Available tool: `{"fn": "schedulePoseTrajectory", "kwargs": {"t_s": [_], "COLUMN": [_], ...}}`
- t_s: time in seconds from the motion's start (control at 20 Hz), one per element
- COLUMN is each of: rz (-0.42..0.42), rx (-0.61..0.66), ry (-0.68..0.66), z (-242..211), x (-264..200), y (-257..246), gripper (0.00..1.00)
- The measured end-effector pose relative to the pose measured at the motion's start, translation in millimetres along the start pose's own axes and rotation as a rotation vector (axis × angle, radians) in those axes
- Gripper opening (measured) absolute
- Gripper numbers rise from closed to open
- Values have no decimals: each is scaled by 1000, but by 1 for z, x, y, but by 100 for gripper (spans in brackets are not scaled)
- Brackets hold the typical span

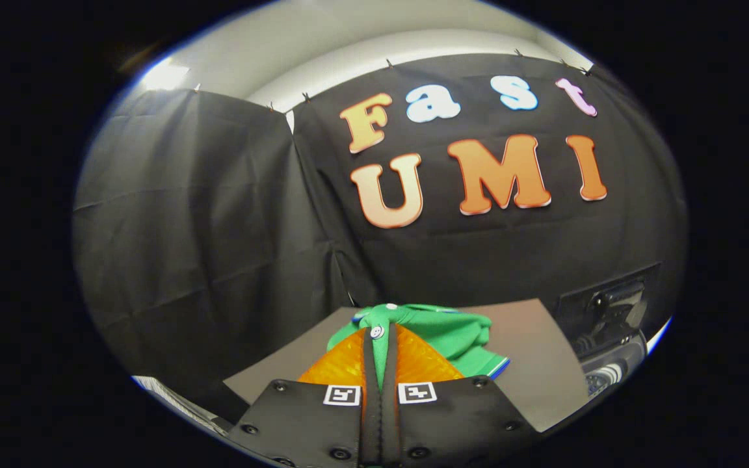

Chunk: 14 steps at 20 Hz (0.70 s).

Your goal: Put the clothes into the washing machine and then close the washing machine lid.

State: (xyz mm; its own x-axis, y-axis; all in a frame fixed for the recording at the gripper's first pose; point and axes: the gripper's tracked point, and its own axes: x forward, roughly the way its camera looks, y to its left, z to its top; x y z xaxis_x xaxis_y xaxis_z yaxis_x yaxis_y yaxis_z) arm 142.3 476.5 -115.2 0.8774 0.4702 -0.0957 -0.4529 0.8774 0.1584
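Observation:
A green garment (443, 335) with a white button and a blue-white edge hangs bunched at my fingertips, lifted above the grey table (530, 364). My gripper (380, 338) is shut on the garment: the two orange fingers (342, 364) press a narrow fold of green cloth between them. The rest of the cloth drapes just beyond and to the right of the fingers.
Black cloth walls stand behind and to the left of the table. A dark device (615, 312) with cables sits past the table's right edge. The grey table surface spreads under and to the right of the garment.

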Motion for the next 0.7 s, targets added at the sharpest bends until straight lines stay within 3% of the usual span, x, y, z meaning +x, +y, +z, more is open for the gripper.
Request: {"fn": "schedulePoseTrajectory", "kwargs": {"t_s": [0.35, 0.7], "rz": [40, 5], "rx": [-32, -58], "ry": [-101, -149], "z": [68, 119], "x": [-38, -69], "y": [-37, -133], "gripper": [8, 8]}}
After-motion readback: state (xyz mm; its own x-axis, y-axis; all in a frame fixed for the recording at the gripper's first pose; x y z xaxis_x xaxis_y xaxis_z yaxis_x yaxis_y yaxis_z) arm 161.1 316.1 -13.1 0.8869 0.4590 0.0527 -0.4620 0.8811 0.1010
